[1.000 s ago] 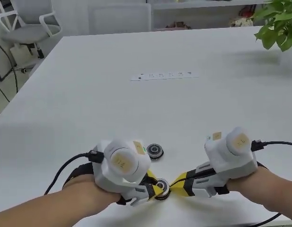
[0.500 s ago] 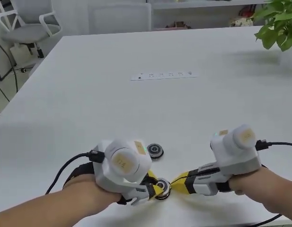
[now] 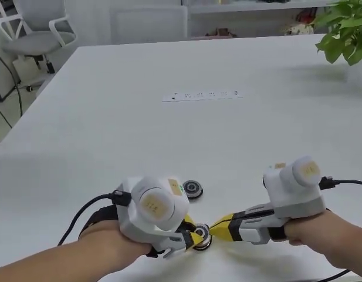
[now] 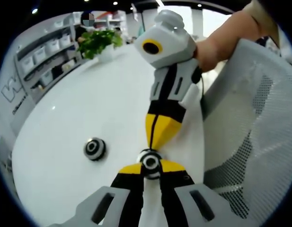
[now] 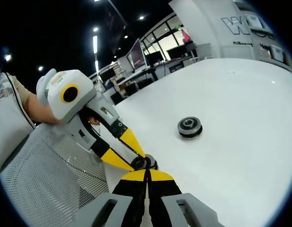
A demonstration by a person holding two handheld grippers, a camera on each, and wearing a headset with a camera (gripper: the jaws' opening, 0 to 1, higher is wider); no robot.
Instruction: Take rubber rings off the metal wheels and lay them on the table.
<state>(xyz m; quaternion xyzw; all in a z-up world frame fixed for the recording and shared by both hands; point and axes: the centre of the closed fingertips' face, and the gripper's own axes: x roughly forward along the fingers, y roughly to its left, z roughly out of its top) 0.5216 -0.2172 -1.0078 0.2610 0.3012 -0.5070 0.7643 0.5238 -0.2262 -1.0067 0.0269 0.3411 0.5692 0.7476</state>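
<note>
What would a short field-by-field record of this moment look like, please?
left gripper: shut on the held wheel, low over the table
right gripper: jaws shut, tips against the held wheel; whether they pinch its ring cannot be told
second wheel: lying flat on the table, apart from both grippers, dark ring around its metal hub

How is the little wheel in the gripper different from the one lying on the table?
The held wheel sits pinched in the left gripper; the free wheel lies flat on the table, touched by nothing. The right gripper points its shut tip at the held wheel, not the free wheel. Both are small, round, dark-rimmed with silvery middles.
</note>
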